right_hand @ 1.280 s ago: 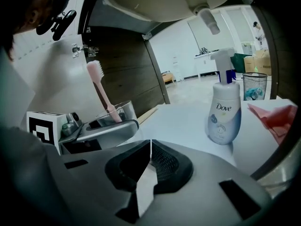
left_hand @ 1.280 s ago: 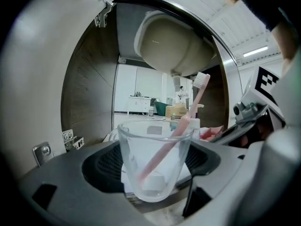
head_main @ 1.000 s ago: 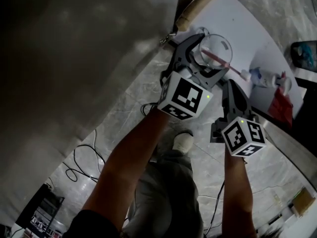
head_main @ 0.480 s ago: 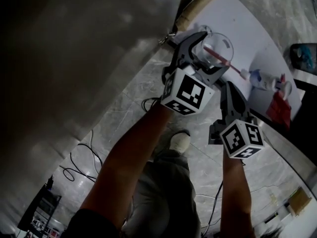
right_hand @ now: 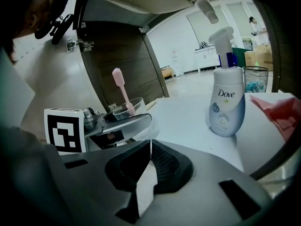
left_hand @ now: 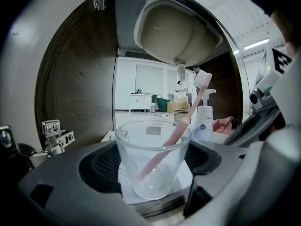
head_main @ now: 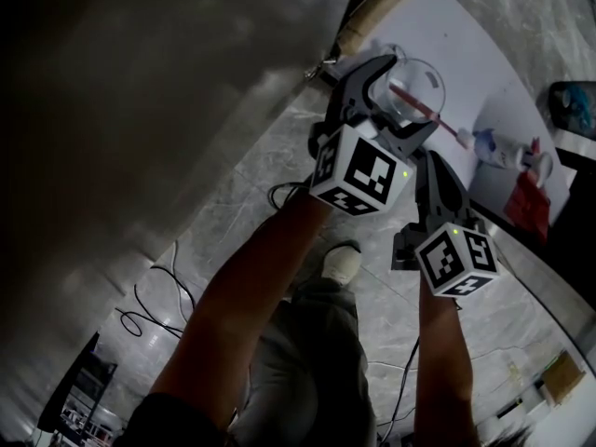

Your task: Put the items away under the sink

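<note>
A clear glass (head_main: 416, 84) with a pink toothbrush (head_main: 417, 101) in it stands near the front edge of the white cabinet floor (head_main: 484, 63) under the sink. My left gripper (head_main: 407, 96) is shut on the glass (left_hand: 153, 159), one jaw on each side, and the toothbrush (left_hand: 188, 117) leans right. My right gripper (head_main: 431, 163) hovers just behind and right of it; its jaws (right_hand: 149, 142) are shut with nothing between them. The right gripper view shows the glass (right_hand: 128, 108) at left.
A white Dove pump bottle (right_hand: 226, 109) and a red cloth (right_hand: 280, 109) sit on the cabinet floor to the right. The sink basin (left_hand: 176, 32) hangs overhead. The open cabinet door (head_main: 140, 110) stands at left, its hinge (left_hand: 56, 135) close by. Cables (head_main: 158, 305) lie on the floor.
The left gripper and the glass have shifted slightly up and to the right, farther over the cabinet floor. The right gripper has barely moved.
</note>
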